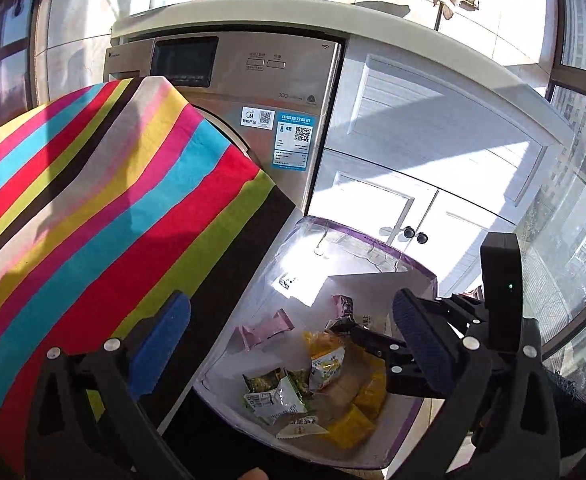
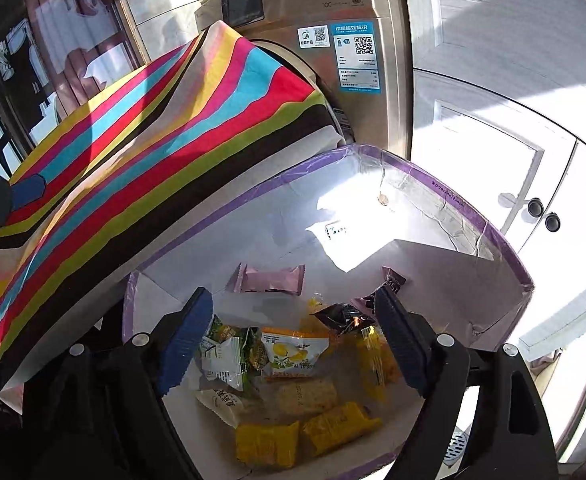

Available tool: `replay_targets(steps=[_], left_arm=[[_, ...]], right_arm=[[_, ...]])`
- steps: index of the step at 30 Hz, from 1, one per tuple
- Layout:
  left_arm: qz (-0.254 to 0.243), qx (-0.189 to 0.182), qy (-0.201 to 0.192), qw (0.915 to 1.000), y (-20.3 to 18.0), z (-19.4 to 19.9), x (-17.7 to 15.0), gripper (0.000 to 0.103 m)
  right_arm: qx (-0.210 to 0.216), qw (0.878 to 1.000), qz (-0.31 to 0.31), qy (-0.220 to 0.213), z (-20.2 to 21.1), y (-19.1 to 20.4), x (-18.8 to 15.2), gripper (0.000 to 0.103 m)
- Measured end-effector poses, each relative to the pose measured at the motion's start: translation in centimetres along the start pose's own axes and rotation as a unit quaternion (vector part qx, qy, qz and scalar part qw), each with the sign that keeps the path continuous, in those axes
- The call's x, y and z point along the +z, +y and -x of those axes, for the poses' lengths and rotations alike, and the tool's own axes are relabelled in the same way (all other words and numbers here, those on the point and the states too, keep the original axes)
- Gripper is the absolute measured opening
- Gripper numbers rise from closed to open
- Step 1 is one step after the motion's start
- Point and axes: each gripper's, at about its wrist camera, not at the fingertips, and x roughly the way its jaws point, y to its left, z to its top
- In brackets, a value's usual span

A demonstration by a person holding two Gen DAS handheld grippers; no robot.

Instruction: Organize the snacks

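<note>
Purple-rimmed box [image 2: 445,184] kept low beside striped cloth [image 2: 153,152] — snacks [image 2: 293,352] gathered inside; right gripper [image 2: 293,344] and left gripper [image 1: 293,332] both spread wide, nothing held.

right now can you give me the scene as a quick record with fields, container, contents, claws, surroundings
container: white cardboard box with purple taped rim, open at the top
contents: loose snack packets, among them pink wrapped bars, yellow wrapped packets, green and white packets, dark foil packet
left claw: open, nothing held, over the box's edge beside the striped cloth
right claw: open, nothing held, above the snacks
surroundings: multicoloured striped cloth left of the box, silver washing machine behind, white cabinet doors to its right
</note>
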Motion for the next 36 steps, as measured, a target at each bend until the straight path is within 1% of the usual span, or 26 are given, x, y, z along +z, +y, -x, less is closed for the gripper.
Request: replay_targets(steps=[2, 3, 4, 5, 6, 7, 9, 10, 12, 15, 18, 19, 25, 36], left_arm=[[-0.011, 0.037, -0.029, 0.9988, -0.3, 1.6, 0.2, 0.101], [-0.012, 0.070, -0.036, 0.9968, -0.4, 2.3, 0.4, 0.101], [-0.011, 0.106, -0.038, 0.9935, -0.5, 2.7, 0.4, 0.101], [-0.011, 0.148, -0.040, 0.9881, -0.6, 3.0, 0.3, 0.101], [-0.011, 0.172, -0.040, 0.9842, -0.5, 3.0, 0.4, 0.101], [-0.012, 0.173, -0.026, 0.9844, -0.2, 2.7, 0.3, 0.101], [-0.022, 0.148, 0.034, 0.9882, 0.2, 1.1, -0.2, 0.101], [-0.026, 0.144, 0.057, 0.9877, 0.3, 0.3, -0.8, 0.101], [-0.031, 0.146, 0.094, 0.9843, 0.5, -1.4, -2.4, 0.101], [-0.023, 0.133, 0.155, 0.9787, 0.9, -3.9, -5.0, 0.101], [-0.016, 0.117, 0.201, 0.9724, 0.9, -5.5, -6.9, 0.101], [-0.016, 0.115, 0.211, 0.9706, 0.9, -5.8, -7.1, 0.101], [-0.006, 0.115, 0.217, 0.9694, 1.2, -5.9, -7.5, 0.101], [-0.001, 0.114, 0.222, 0.9683, 1.2, -6.0, -7.5, 0.101]], right_arm=[[-0.026, 0.999, 0.021, 0.004, -0.1, 0.6, -0.3, 0.086], [-0.040, 0.999, 0.029, 0.003, -0.2, 0.9, -0.5, 0.086], [-0.053, 0.998, 0.035, 0.004, -0.2, 1.2, -0.6, 0.086], [-0.066, 0.997, 0.039, 0.005, -0.2, 1.3, -0.7, 0.086], [-0.076, 0.996, 0.039, 0.007, -0.3, 1.4, -0.7, 0.086], [-0.084, 0.996, 0.037, 0.009, -0.4, 1.5, -0.7, 0.086], [-0.091, 0.995, 0.030, 0.012, -0.4, 1.4, -0.5, 0.086], [-0.095, 0.995, 0.025, 0.015, -0.5, 1.3, -0.5, 0.086], [-0.102, 0.994, 0.013, 0.023, -0.6, 1.0, -0.3, 0.086], [-0.106, 0.994, -0.007, 0.037, -1.0, 0.3, -0.3, 0.086], [-0.110, 0.992, -0.023, 0.049, -1.4, -0.4, -0.4, 0.086], [-0.109, 0.992, -0.028, 0.054, -1.6, -0.6, -0.5, 0.086], [-0.100, 0.992, -0.034, 0.068, -2.2, -0.6, -1.0, 0.086], [-0.090, 0.993, -0.032, 0.073, -2.4, -0.3, -1.0, 0.086]])
